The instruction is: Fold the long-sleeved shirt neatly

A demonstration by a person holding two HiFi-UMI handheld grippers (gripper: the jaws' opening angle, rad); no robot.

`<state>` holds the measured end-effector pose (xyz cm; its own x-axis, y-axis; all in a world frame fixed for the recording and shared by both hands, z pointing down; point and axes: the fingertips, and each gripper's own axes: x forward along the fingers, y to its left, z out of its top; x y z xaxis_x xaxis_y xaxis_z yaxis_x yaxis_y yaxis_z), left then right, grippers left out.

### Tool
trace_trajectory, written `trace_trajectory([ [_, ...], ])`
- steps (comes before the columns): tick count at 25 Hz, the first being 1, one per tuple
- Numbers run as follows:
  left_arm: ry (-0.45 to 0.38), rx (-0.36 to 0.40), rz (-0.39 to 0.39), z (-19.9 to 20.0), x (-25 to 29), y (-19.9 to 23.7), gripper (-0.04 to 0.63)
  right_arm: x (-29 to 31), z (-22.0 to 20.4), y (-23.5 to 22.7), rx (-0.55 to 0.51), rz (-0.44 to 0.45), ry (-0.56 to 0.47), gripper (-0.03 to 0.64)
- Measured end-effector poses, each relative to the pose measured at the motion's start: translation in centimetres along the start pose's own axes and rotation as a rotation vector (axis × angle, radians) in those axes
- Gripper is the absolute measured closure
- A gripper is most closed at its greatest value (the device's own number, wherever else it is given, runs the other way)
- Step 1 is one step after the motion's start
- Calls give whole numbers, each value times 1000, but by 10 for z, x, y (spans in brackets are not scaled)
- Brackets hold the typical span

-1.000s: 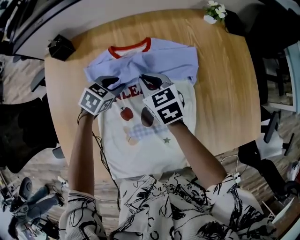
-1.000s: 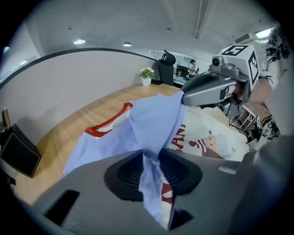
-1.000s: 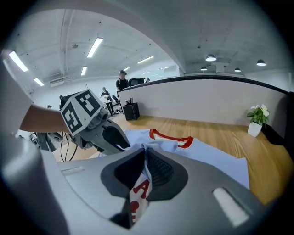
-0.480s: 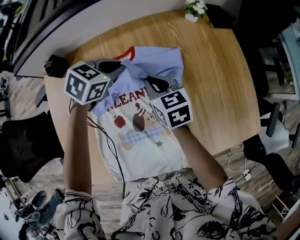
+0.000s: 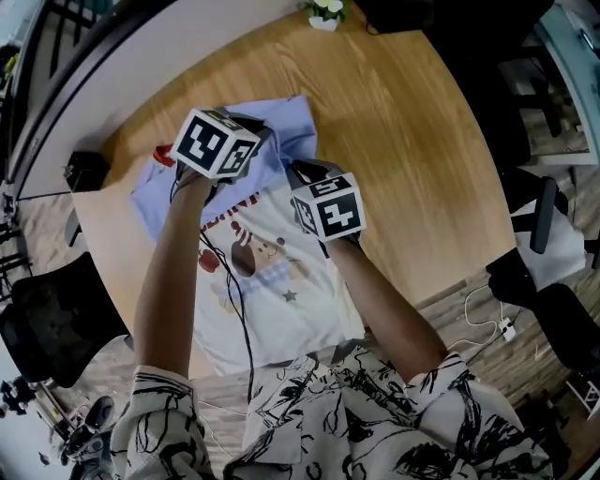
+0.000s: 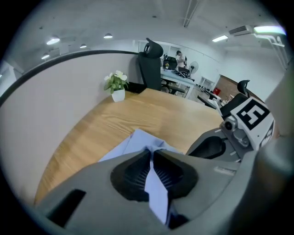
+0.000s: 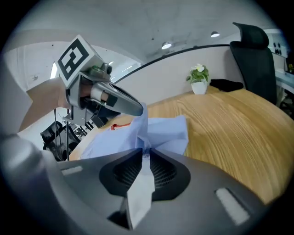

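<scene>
The long-sleeved shirt [image 5: 272, 281] lies on the round wooden table [image 5: 422, 141], white printed body toward me, pale blue sleeves bunched at the far left [image 5: 155, 192], red collar partly hidden. My left gripper [image 5: 261, 133] is shut on a fold of blue sleeve fabric [image 6: 156, 188], lifted off the table, with its tips [image 6: 150, 153] pointing steeply down. Close to its right, my right gripper [image 5: 298, 171] has blue and white fabric [image 7: 140, 193] between its jaws [image 7: 144, 153], which are opening while the pads still pinch the cloth. The blue cloth hangs stretched between the two grippers [image 7: 142, 124].
A small white pot with flowers [image 5: 323, 11] stands at the table's far edge. A black box [image 5: 84, 172] sits at the left rim. Black office chairs [image 5: 47, 319] stand round the table, and a dark cable [image 5: 230, 300] trails across the shirt from my left hand.
My left gripper has shut on the blue sleeve fabric and lifted it up and away. My right gripper has followed with cloth in its jaws. The blue part now sits bunched further left.
</scene>
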<state>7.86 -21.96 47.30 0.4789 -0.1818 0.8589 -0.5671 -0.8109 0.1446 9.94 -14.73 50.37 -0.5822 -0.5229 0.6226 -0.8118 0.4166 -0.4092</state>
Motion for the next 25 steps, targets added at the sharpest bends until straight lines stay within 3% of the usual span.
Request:
trace_trajectory([
  [5,-24,-64,-41,14,40,0,533,-22,-8,-24,1,22,-3,527],
  [7,-84,-91,-82,22,43,-8,413,-33,-12,-30,-24,45,9,507],
  [10,-222,-165,-126,40,28,-18,349,-50,-10,-35,-56,76,5,480],
  [14,-398,-190,-13,44,-33,-30,345,-84,-4,-32,-111,98,-45,455],
  [17,-523,-220,100,20,-96,-48,331,-111,-1,-21,-187,97,-91,429],
  [25,-693,-294,336,-128,-242,-138,293,-179,-32,35,-357,80,-219,383],
])
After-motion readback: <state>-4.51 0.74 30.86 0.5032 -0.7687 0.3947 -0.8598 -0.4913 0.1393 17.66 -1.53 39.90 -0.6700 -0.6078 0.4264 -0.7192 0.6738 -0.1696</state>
